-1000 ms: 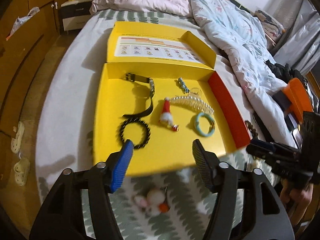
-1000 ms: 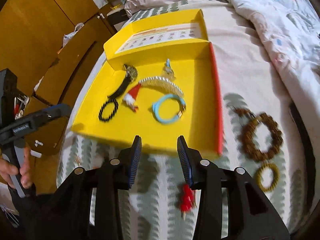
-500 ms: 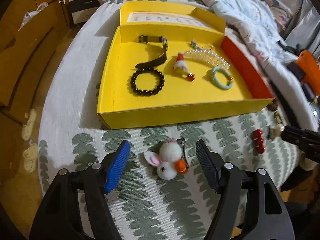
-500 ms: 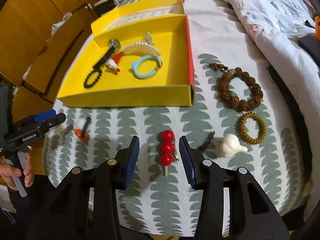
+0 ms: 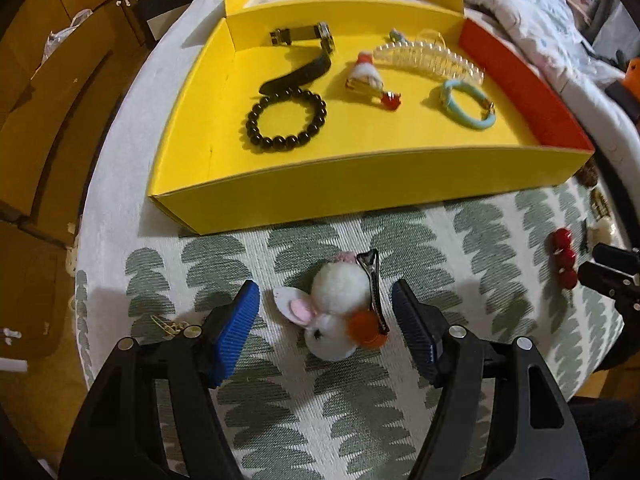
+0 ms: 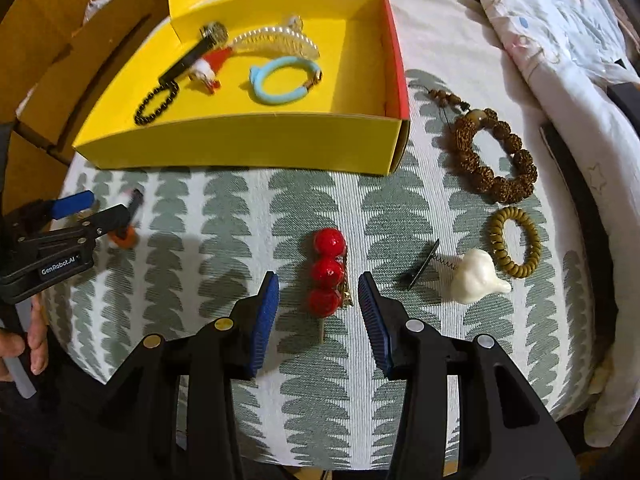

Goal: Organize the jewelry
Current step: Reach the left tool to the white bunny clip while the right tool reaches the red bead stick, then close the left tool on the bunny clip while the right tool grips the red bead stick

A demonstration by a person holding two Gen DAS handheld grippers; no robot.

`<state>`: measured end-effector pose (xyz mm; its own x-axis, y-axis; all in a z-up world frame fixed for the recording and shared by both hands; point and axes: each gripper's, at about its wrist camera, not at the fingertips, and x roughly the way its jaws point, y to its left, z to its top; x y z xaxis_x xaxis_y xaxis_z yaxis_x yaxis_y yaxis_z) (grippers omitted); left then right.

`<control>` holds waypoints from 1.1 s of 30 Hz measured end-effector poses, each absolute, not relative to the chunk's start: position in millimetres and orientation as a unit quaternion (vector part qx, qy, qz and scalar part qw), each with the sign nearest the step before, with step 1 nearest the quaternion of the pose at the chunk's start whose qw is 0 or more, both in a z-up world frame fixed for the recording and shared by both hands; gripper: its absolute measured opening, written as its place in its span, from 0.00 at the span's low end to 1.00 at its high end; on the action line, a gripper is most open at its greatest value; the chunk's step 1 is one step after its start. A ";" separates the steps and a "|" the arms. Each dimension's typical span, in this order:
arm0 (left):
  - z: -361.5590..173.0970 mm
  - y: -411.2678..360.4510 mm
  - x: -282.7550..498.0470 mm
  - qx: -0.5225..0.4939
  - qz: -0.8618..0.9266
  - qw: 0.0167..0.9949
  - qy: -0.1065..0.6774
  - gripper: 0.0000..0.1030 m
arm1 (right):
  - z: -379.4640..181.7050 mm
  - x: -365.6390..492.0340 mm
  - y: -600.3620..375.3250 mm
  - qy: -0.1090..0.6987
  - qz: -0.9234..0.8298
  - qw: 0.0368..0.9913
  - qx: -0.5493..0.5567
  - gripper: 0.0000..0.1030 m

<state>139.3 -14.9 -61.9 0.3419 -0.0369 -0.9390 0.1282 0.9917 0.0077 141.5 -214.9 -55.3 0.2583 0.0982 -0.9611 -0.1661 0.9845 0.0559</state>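
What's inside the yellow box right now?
In the yellow box: black bead bracelet, black strap, Santa clip, clear claw clip, blue hair tie. A small item behind the claw clip is partly hidden.

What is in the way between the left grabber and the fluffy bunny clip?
Nothing visible. The left gripper is open, and the bunny clip lies on the cloth right between its fingers. Getting it into the yellow box means lifting it over the front wall.
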 end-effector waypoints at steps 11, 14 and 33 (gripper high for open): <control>-76.3 -21.5 145.4 0.051 -0.043 0.808 0.585 0.66 | -79.2 149.7 -204.8 0.613 0.064 0.785 -0.056 0.44; -81.4 -21.2 149.5 0.051 -0.041 0.805 0.590 0.66 | -86.1 153.5 -204.4 0.618 0.059 0.782 -0.057 0.44; -88.0 -23.4 153.6 0.050 -0.032 0.803 0.593 0.67 | -96.4 159.7 -201.0 0.617 0.062 0.782 -0.065 0.44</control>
<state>153.6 -23.4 -88.0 0.2935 0.0076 -0.9559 0.1109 0.9929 0.0419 159.7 -201.0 -96.4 0.2321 0.0168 -0.9725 -0.1765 0.9840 -0.0252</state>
